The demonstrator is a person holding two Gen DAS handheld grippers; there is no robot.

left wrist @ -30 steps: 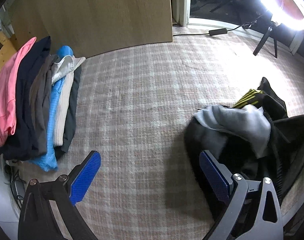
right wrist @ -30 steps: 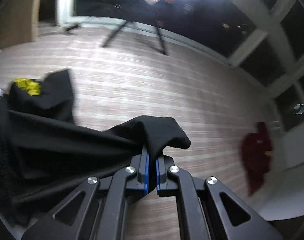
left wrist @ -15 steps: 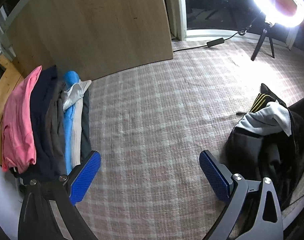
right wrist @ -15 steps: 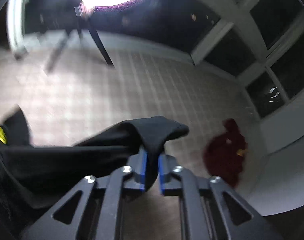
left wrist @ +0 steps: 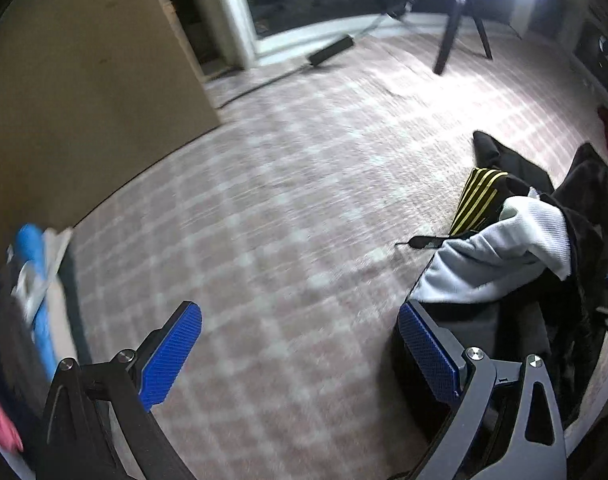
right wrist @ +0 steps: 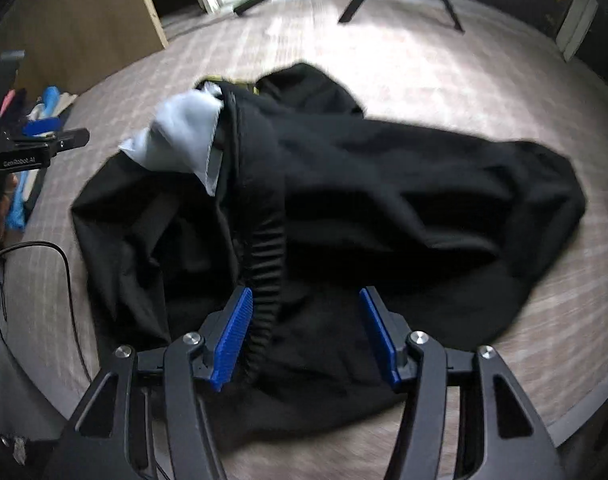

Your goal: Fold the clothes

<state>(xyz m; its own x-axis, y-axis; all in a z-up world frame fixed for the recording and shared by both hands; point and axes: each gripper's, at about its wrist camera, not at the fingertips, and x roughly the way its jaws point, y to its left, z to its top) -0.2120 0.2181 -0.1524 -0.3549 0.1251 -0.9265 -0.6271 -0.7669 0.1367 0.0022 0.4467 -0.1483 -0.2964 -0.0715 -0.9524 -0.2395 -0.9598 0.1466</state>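
Right claw [right wrist: 304, 336], jaws just opening, has dropped the black garment [right wrist: 384, 200] onto the carpet [right wrist: 424, 72] for spreading; left claw [left wrist: 299, 356] hovers wide, empty.

— What colours are in front of you?
— Your black garment [right wrist: 384, 184] lies on a pinkish-beige checked carpet [left wrist: 287, 184], with a pale grey-white piece [right wrist: 183, 136] over it.
— Any pattern?
— A black cuff with yellow stripes [left wrist: 478, 200]. Your gripper pads [right wrist: 231, 336] are blue, and the stacked clothes [left wrist: 35, 280] show blue, white and pink.
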